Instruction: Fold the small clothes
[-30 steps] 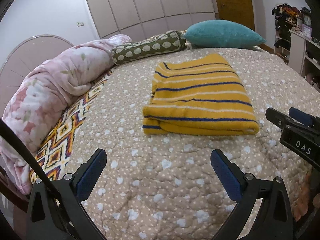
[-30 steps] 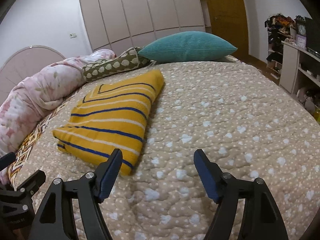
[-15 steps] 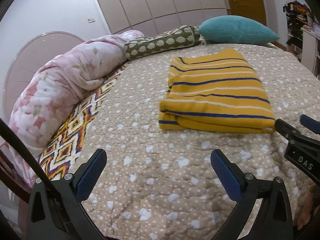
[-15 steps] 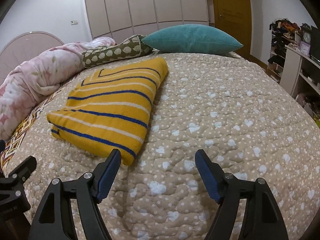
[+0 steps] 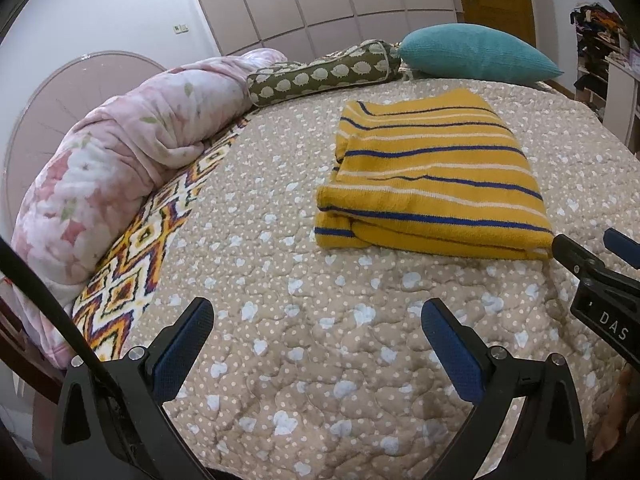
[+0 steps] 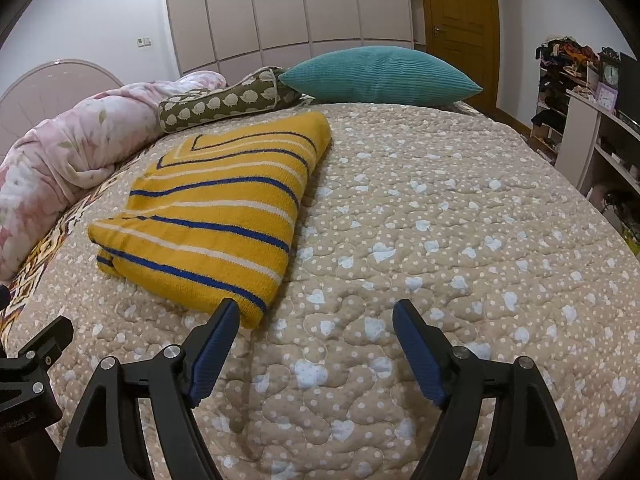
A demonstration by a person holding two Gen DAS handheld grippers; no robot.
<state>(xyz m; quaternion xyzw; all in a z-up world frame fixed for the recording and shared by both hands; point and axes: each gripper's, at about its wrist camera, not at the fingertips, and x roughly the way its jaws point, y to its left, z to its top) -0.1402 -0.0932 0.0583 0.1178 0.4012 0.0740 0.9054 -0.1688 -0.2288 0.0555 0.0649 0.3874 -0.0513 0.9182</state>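
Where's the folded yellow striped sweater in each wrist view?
Left wrist: the yellow striped sweater lies right of centre on the quilt, above and beyond the right blue pad.
Right wrist: the sweater lies left of centre, its near corner just above the left blue pad.
Shared landmark: the teal pillow, behind the sweater at the far edge of the bed.

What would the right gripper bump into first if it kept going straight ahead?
Probably the dotted bedspread. The right gripper is open, empty and tilted down at bare quilt. The folded yellow sweater lies just left of that line, though depth is hard to judge.
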